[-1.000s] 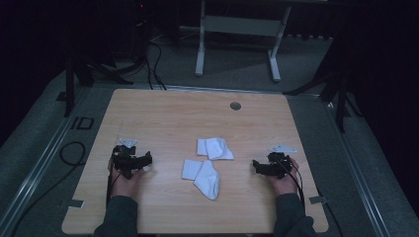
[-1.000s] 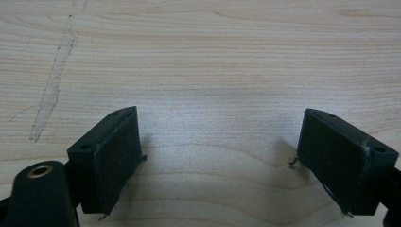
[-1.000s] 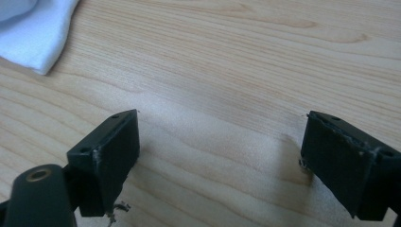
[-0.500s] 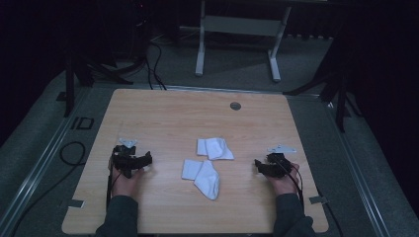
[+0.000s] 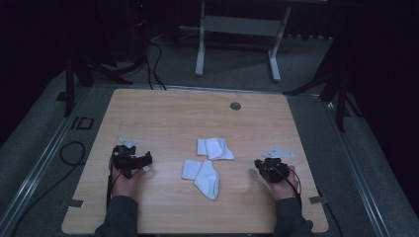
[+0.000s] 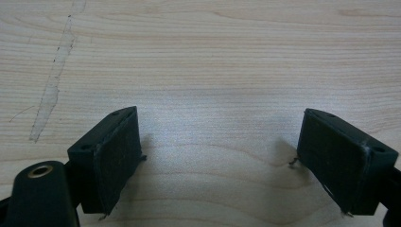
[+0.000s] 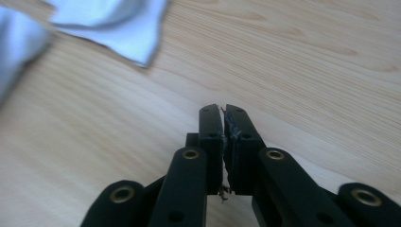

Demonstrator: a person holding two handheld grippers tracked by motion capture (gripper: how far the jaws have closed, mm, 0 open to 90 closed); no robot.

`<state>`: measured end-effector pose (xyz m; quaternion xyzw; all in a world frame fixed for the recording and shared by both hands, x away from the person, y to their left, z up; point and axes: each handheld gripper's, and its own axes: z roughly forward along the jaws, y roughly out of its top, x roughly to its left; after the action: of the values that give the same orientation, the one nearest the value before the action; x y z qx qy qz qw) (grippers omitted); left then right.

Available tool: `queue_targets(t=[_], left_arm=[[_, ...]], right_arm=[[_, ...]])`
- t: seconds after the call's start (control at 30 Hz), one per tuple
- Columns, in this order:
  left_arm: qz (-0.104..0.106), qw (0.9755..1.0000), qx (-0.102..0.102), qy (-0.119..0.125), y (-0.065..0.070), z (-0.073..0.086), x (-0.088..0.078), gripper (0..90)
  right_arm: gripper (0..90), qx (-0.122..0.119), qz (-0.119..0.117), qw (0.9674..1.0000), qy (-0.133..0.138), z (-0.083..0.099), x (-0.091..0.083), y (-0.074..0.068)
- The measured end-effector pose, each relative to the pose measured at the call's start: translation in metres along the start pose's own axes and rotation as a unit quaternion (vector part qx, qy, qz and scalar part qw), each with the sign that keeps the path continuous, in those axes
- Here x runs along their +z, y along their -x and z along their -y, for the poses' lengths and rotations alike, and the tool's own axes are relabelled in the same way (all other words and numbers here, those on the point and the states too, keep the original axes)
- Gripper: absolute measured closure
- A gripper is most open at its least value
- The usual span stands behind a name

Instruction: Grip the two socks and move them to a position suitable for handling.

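While the high view lays out the whole wooden table, with two white socks lying near its middle between the hands, the gripper views fill in the detail. From above, the left gripper sits well to the left of the socks and the right gripper well to their right, both pointing inward, neither touching the cloth. How the jaws stand is hard to read from up there. The left gripper view settles one side: its left gripper has jaws spread wide, nothing between them but bare wood grain and a pale scuff mark off to one side. The right gripper view settles the other: the right gripper has just been closing and its jaws now stand pressed together, clenched on nothing, with a blurred corner of a sock lying apart near the picture's top left. Both forearms come in from the table's near edge, hands resting low over the wood, dark sleeves at the rim.
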<state>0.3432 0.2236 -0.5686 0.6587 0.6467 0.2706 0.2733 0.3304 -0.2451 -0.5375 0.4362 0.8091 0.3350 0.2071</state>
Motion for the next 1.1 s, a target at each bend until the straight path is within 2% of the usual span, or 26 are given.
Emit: queue_targets(t=[0.1,0.2,0.27,0.3,0.4,0.43,0.47,0.57,0.6,0.63,0.67,0.7,0.73,0.77,0.8,0.83,0.9,1.0,1.03,1.1], left_arm=[[0.000,1.0000,0.000,0.000,0.000,0.000,0.000,14.2],[0.000,1.0000,0.000,-0.001,0.000,0.000,0.000,14.2],[0.000,1.0000,0.000,-0.001,0.000,0.000,0.000,14.3],[0.000,1.0000,0.000,-0.001,0.000,0.000,0.000,14.3],[-0.001,1.0000,-0.001,-0.001,0.001,0.000,0.000,14.6],[-0.002,1.0000,-0.002,-0.001,0.001,0.000,-0.001,14.7],[-0.003,1.0000,-0.003,-0.001,0.001,0.000,-0.001,14.7],[-0.004,1.0000,-0.004,-0.001,0.002,0.001,-0.001,15.1],[-0.004,1.0000,-0.002,0.001,0.002,0.001,-0.002,16.7],[-0.003,1.0000,-0.002,0.002,0.002,0.002,-0.003,16.7],[-0.002,1.0000,-0.002,0.005,0.002,0.004,-0.004,19.0],[-0.003,1.0000,-0.002,0.008,0.002,0.005,-0.006,25.7],[-0.003,1.0000,-0.003,0.009,0.002,0.005,-0.007,25.7],[-0.003,1.0000,-0.002,0.008,0.002,0.005,-0.008,30.5],[-0.002,1.0000,-0.002,0.009,0.002,0.005,-0.008,31.6],[-0.002,1.0000,-0.002,0.009,0.002,0.006,-0.008,31.6],[0.000,1.0000,-0.001,0.008,0.002,0.006,-0.009,33.1],[-0.001,1.0000,-0.002,0.009,0.003,0.006,-0.010,34.9],[0.000,0.9999,-0.001,0.011,0.004,0.007,-0.010,38.6],[0.003,1.0000,0.005,0.006,0.005,0.007,-0.013,41.0]], right_arm=[[87.1,-0.016,-0.020,0.9996,0.010,-0.006,-0.005,-0.012],[87.3,-0.028,-0.026,0.9992,0.013,-0.009,-0.007,-0.019],[87.6,-0.045,-0.035,0.9982,0.017,-0.013,-0.010,-0.030],[87.6,-0.045,-0.035,0.9982,0.017,-0.013,-0.010,-0.030],[87.6,-0.057,-0.048,0.9970,0.020,-0.015,-0.012,-0.042],[87.6,-0.068,-0.056,0.9959,0.023,-0.017,-0.013,-0.051],[87.6,-0.068,-0.056,0.9959,0.023,-0.017,-0.013,-0.051],[87.5,-0.082,-0.076,0.9934,0.024,-0.018,-0.013,-0.065],[87.5,-0.091,-0.089,0.9916,0.024,-0.019,-0.013,-0.074],[87.5,-0.091,-0.089,0.9916,0.024,-0.019,-0.013,-0.074],[87.4,-0.097,-0.094,0.9906,0.022,-0.019,-0.013,-0.079],[87.2,-0.107,-0.104,0.9885,0.022,-0.019,-0.012,-0.089],[87.2,-0.107,-0.104,0.9885,0.022,-0.019,-0.012,-0.089],[86.9,-0.117,-0.113,0.9865,0.019,-0.020,-0.012,-0.098],[86.9,-0.122,-0.118,0.9853,0.018,-0.019,-0.011,-0.103],[86.9,-0.122,-0.118,0.9853,0.018,-0.019,-0.011,-0.103],[86.7,-0.132,-0.126,0.9830,0.014,-0.018,-0.009,-0.113],[86.0,-0.147,-0.139,0.9793,0.004,-0.015,-0.005,-0.125],[85.7,-0.153,-0.150,0.9767,-0.004,-0.012,-0.001,-0.130],[85.7,-0.156,-0.149,0.9763,-0.010,-0.011,0.001,-0.132]])
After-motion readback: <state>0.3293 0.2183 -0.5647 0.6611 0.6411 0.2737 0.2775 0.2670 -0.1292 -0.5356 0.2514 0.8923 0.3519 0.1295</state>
